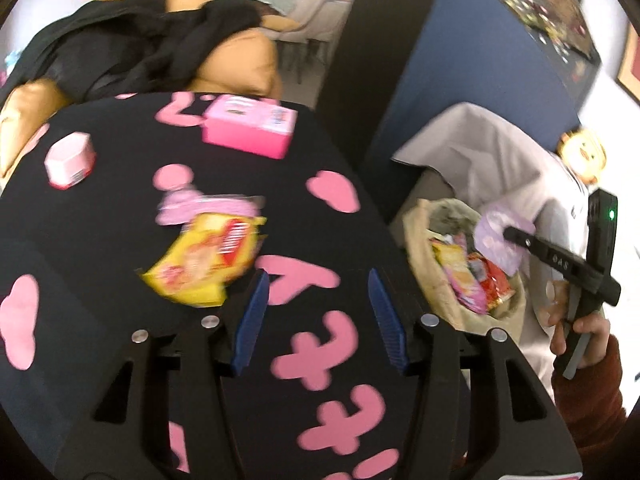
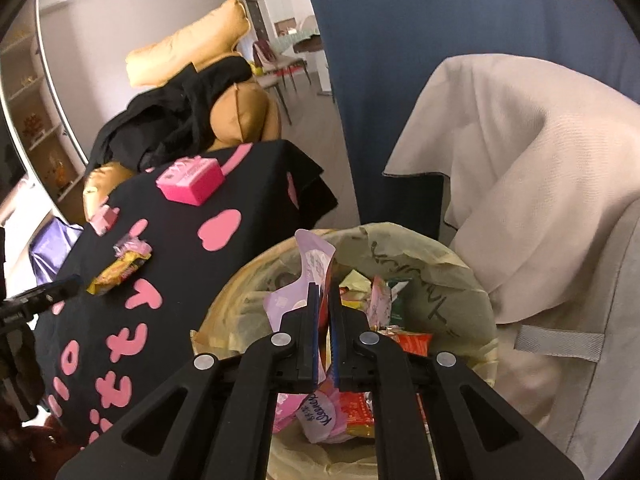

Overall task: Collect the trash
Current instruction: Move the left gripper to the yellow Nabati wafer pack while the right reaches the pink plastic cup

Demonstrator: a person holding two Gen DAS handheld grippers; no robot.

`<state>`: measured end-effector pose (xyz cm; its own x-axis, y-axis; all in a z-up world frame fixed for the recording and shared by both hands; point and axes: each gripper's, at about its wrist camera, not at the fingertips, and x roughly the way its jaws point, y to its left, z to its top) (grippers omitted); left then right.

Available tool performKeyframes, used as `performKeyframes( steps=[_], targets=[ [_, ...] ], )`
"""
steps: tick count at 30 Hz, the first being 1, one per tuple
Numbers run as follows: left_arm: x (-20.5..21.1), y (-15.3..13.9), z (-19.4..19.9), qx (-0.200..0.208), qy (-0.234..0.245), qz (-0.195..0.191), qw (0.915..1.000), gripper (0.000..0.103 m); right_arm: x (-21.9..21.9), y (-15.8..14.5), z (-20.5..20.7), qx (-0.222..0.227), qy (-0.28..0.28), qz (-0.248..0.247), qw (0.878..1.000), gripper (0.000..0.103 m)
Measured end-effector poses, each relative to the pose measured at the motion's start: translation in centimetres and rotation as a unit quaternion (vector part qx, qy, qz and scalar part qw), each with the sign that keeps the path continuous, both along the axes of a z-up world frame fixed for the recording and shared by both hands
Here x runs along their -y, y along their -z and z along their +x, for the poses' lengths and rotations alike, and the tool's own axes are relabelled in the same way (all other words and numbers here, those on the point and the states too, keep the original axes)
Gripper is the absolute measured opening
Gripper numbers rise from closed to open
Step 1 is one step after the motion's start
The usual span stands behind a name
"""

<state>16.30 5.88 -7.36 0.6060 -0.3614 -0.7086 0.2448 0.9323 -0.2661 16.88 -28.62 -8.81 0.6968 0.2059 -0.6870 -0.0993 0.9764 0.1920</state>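
My left gripper [image 1: 316,296] is open and empty over the black table cloth with pink shapes [image 1: 320,208]. A yellow snack wrapper [image 1: 208,260] lies just left of its left finger, with a pink wrapper [image 1: 200,206] behind it. My right gripper [image 2: 325,300] is shut on a lilac wrapper [image 2: 312,264] and holds it over the lined trash bin [image 2: 452,256]. The bin holds several wrappers [image 2: 356,408]. In the left wrist view the right gripper [image 1: 510,236] holds the lilac wrapper [image 1: 496,236] above the bin [image 1: 420,248].
A pink box [image 1: 248,128] and a small pink-white box [image 1: 70,160] sit at the table's far side. A beige cloth-draped chair [image 2: 540,200] stands right of the bin. A tan sofa with black clothes [image 2: 188,96] is behind the table. A blue curtain [image 2: 440,20] hangs beyond.
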Motion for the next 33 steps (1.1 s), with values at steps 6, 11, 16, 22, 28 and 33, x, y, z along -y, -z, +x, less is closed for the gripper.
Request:
performKeyframes(
  steps=[6,11,16,22,28,33],
  targets=[
    [-4.3,0.7,0.0,-0.005,-0.044,-0.011,0.999,0.05,-0.9,0.0,0.2,0.001,-0.002,-0.027,1.0,0.031],
    [-7.4,1.2,-0.4,-0.006,-0.075,-0.018,0.997,0.05,-1.8,-0.8,0.2,0.009,-0.008,-0.034,0.999,0.036],
    [-10.3,1.2,-0.8,0.003,-0.107,-0.008,0.9943,0.05,-4.8,-1.4,0.5,0.006,-0.048,-0.016,0.999,0.036],
    [-13.7,1.5,-1.8,0.009,-0.134,0.007,0.9909,0.051,-12.2,-1.3,1.3,-0.002,-0.125,-0.026,0.992,0.036],
    [-17.3,1.7,-2.6,0.013,-0.167,0.005,0.9859,0.051,-20.8,0.5,2.9,-0.027,-0.182,-0.017,0.983,0.036],
    [-19.2,1.9,-3.0,0.012,-0.176,-0.001,0.9843,0.051,-26.2,1.5,5.0,-0.017,-0.204,-0.036,0.978,0.036]
  ],
)
